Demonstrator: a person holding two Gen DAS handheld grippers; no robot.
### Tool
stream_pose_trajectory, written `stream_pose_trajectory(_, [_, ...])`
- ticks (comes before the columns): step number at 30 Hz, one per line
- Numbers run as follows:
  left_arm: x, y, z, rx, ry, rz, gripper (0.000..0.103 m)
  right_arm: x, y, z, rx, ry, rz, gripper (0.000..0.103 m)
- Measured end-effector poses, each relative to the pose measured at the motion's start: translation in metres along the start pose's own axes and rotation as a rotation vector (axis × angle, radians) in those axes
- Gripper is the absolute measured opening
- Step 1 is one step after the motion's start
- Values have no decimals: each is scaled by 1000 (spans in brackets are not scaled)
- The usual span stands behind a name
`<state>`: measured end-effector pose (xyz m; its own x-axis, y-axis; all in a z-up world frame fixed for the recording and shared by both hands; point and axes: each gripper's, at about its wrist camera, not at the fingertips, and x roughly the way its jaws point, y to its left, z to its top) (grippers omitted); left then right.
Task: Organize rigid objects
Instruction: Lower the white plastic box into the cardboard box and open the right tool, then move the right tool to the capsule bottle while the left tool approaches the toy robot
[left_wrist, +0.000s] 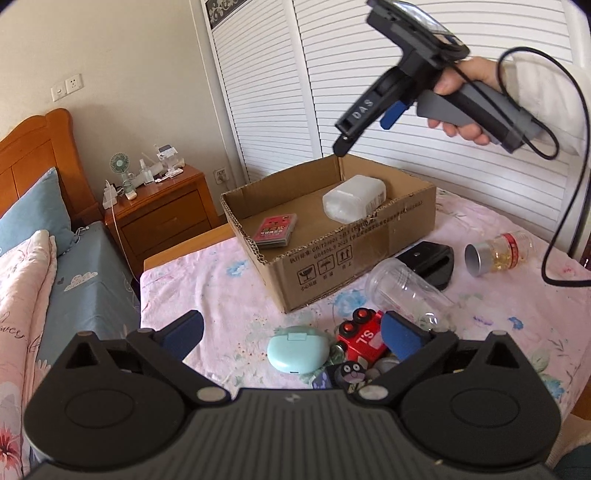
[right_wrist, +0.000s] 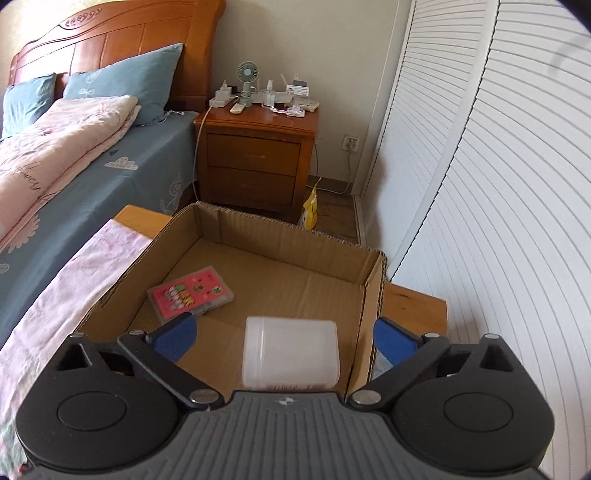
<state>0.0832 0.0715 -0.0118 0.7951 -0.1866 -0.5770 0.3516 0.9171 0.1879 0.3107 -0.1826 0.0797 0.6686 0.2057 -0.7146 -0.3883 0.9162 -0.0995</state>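
An open cardboard box (left_wrist: 332, 254) stands on the pink flowered table. It holds a white plastic container (left_wrist: 354, 199) lying on its side and a pink flat case (left_wrist: 276, 230). My left gripper (left_wrist: 291, 332) is open and empty, low over a mint green case (left_wrist: 297, 352), a red toy train (left_wrist: 364, 338) and small toys. My right gripper (right_wrist: 284, 341) is open and empty above the box, with the white container (right_wrist: 291, 354) below between its fingers and the pink case (right_wrist: 190, 295) to the left. The right gripper also shows in the left wrist view (left_wrist: 341, 146), above the box's back edge.
Beside the box lie a clear plastic jar (left_wrist: 404, 291), a black stand (left_wrist: 430, 262) and a bottle of yellow capsules (left_wrist: 498, 251). A bed (right_wrist: 74, 155) and wooden nightstand (right_wrist: 255, 158) stand to the left; white louvred doors (right_wrist: 498, 184) run along the right. A cable (left_wrist: 569, 206) hangs from the right gripper.
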Motion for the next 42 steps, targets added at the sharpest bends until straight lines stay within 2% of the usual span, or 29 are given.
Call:
stream_pose_trajectory(4, [-7, -4, -6, -22, 8, -14, 102, -20, 6, -19, -3, -6, 21, 103])
stream_pose_trajectory(8, [-12, -11, -12, -50, 20, -18, 102, -36, 8, -42, 26, -3, 2, 103])
stream_pose_trajectory(17, [-12, -24, -29, -115, 71, -13, 102, -51, 5, -117, 105, 23, -106, 103])
stream_pose_trajectory(20, [-13, -26, -33, -131, 80, -17, 102, -49, -9, -137, 176, 41, -133, 103])
stream_pose_trajectory(24, [-15, -27, -35, -142, 82, -16, 102, -38, -31, -155, 268, 82, -224, 103])
stream_pose_trajectory(29, [-15, -29, -38, -151, 92, -26, 102, -26, -43, -174, 339, 141, -209, 103])
stream_pose_trajectory(34, [-16, -30, -39, -154, 97, -28, 102, -30, -35, -185, 352, 148, -163, 103])
stream_pose_trajectory(37, [-16, -29, -39, -158, 93, -30, 102, -35, -29, -189, 350, 140, -162, 103])
stream_pose_trajectory(42, [-10, -26, -42, -179, 103, -39, 102, -52, -26, -198, 359, 85, -104, 103])
